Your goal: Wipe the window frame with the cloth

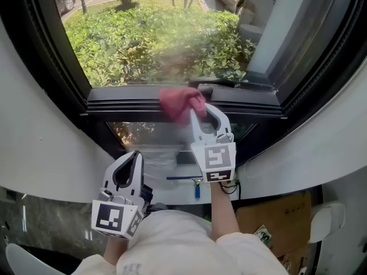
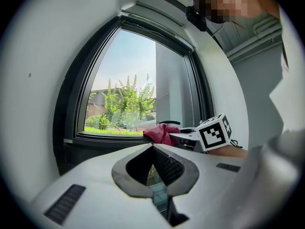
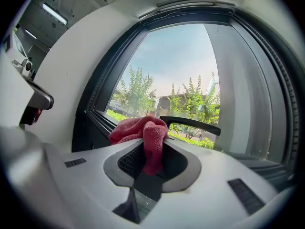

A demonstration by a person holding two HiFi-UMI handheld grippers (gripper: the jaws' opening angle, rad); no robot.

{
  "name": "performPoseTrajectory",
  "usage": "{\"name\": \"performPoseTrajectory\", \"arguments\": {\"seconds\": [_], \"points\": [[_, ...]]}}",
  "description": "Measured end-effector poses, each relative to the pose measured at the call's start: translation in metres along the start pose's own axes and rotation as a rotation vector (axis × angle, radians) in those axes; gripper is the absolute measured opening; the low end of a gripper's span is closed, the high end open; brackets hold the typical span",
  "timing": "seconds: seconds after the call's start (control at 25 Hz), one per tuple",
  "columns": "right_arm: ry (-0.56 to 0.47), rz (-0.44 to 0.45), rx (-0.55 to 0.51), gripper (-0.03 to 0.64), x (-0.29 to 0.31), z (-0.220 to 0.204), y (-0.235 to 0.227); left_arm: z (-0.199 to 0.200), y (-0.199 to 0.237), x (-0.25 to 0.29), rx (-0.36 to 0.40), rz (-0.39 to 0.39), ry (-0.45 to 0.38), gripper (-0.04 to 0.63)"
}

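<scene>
Cloth [image 1: 180, 101] on frame [image 1: 129, 95]
Right hand-held gripper [image 1: 196, 111] pinches the cloth at its tips, on the frame. Left hand-held gripper [image 1: 136, 157] is closed, empty.

Daylight comes through a large window [image 1: 166, 33] whose dark window frame [image 1: 126, 101] spans the upper half of the head view. Beyond the glass are sunlit green shrubs [image 1: 126, 50], with a parked car [image 1: 66, 2] at the upper left. White wall [image 1: 28, 130] flanks the frame on the left and right. A cardboard box [image 1: 275, 216] sits at the lower right. In the right gripper view a strip light [image 3: 53, 13] glows at the upper left, and pale blue sky [image 3: 181, 56] fills the pane.
</scene>
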State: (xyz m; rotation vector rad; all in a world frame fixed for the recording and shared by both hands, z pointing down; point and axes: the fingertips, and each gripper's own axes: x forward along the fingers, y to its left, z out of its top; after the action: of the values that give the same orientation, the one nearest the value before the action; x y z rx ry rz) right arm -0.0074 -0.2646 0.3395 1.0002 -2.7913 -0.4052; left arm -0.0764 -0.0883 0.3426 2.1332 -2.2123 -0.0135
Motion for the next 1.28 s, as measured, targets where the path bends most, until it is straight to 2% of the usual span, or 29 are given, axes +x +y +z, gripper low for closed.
{"name": "performPoseTrajectory", "arguments": {"seconds": [0.6, 1.12, 1.28], "points": [[0.0, 0.018, 0.075, 0.086, 0.0, 0.003, 0.001, -0.002, 0.008, -0.006, -0.019, 0.002, 0.0, 0.008], [0.036, -0.026, 0.022, 0.089, -0.002, -0.002, -0.008, -0.004, 0.011, -0.005, -0.028, 0.003, -0.003, 0.008], [0.009, 0.002, 0.071, 0.089, -0.001, -0.001, -0.008, -0.005, 0.007, -0.004, -0.031, -0.011, 0.001, 0.008]]}}
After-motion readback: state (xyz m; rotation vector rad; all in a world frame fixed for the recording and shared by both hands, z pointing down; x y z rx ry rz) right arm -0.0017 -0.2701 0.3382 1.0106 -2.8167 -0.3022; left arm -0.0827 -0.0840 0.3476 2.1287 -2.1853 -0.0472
